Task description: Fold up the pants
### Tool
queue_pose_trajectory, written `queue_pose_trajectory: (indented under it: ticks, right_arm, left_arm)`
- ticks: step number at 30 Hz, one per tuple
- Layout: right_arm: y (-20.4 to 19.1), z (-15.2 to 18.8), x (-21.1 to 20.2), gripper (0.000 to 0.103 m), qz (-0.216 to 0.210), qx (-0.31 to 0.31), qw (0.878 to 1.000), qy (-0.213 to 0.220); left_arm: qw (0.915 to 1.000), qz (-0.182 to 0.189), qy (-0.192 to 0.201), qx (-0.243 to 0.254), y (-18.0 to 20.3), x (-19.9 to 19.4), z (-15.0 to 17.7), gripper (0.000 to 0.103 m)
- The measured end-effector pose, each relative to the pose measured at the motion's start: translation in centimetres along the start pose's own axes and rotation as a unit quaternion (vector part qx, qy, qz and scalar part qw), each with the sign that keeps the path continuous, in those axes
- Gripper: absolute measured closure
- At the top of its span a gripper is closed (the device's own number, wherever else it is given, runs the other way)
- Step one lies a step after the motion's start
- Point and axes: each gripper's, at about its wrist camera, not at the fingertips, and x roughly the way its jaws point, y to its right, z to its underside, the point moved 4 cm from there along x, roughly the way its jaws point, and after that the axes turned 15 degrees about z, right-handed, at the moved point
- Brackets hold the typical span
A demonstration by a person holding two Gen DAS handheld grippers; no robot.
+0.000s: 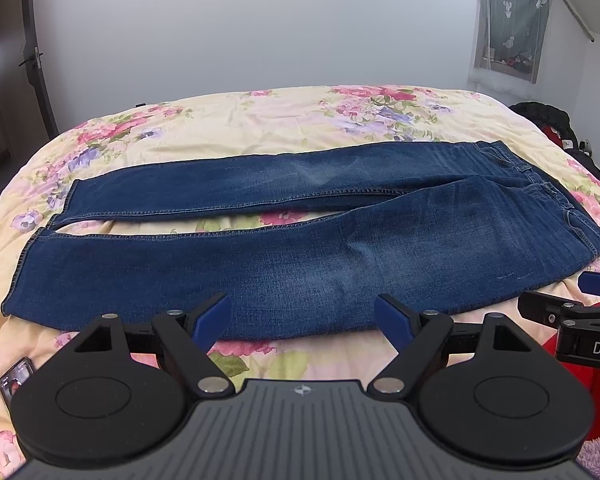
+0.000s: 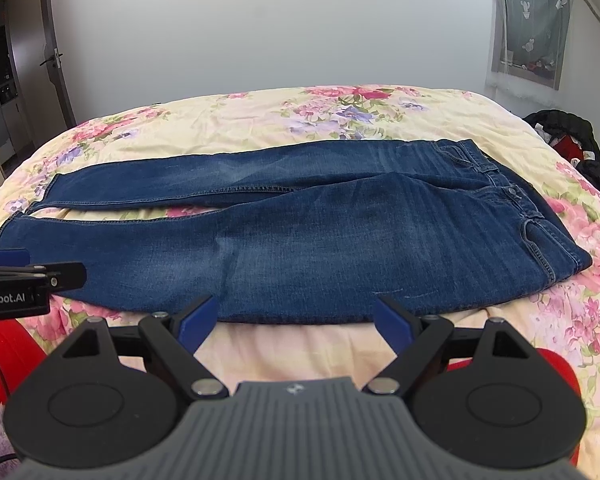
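Dark blue jeans (image 1: 300, 248) lie flat on the floral bedspread (image 1: 260, 120), waistband to the right, leg hems to the left, legs spread slightly apart. They also show in the right wrist view (image 2: 320, 240). My left gripper (image 1: 302, 316) is open and empty at the near edge of the near leg. My right gripper (image 2: 296, 316) is open and empty at the near edge of the jeans, by the thigh. Each gripper shows at the edge of the other's view, the right one (image 1: 580, 312) and the left one (image 2: 24, 280).
A phone (image 1: 14, 380) lies on the bed at the near left. Dark and red clothes (image 2: 572, 140) are piled at the bed's right side. A door (image 2: 56, 60) stands at the far left, a curtained window (image 2: 532, 20) at the far right.
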Motion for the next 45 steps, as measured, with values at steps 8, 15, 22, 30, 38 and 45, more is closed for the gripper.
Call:
queue_pose_trajectory:
  ticks: [8, 15, 22, 30, 38, 45]
  right_arm:
    - [0.1, 0.21, 0.08, 0.021, -0.001, 0.004, 1.0, -0.005]
    - [0.09, 0.11, 0.15, 0.021, 0.0, 0.004, 1.0, -0.005]
    - [0.07, 0.11, 0.14, 0.021, 0.0, 0.004, 1.0, -0.004]
    - [0.06, 0.1, 0.13, 0.021, 0.0, 0.004, 1.0, -0.004]
    - [-0.11, 0.18, -0.1, 0.021, -0.002, 0.006, 1.0, -0.005]
    - [-0.02, 0.26, -0.31, 0.021, -0.003, 0.007, 1.0, -0.004]
  left_arm:
    - [1.0, 0.0, 0.0, -0.001, 0.0, 0.0, 0.01, 0.008]
    - [1.0, 0.0, 0.0, -0.001, 0.01, -0.01, -0.05, 0.008]
    - [1.0, 0.0, 0.0, -0.001, 0.03, 0.0, -0.07, 0.008]
    - [1.0, 0.0, 0.001, -0.001, -0.03, -0.04, -0.03, 0.008]
    - [1.0, 0.001, 0.0, -0.001, -0.05, -0.18, 0.11, 0.008]
    - [1.0, 0.0, 0.0, -0.001, -0.04, -0.21, 0.14, 0.008]
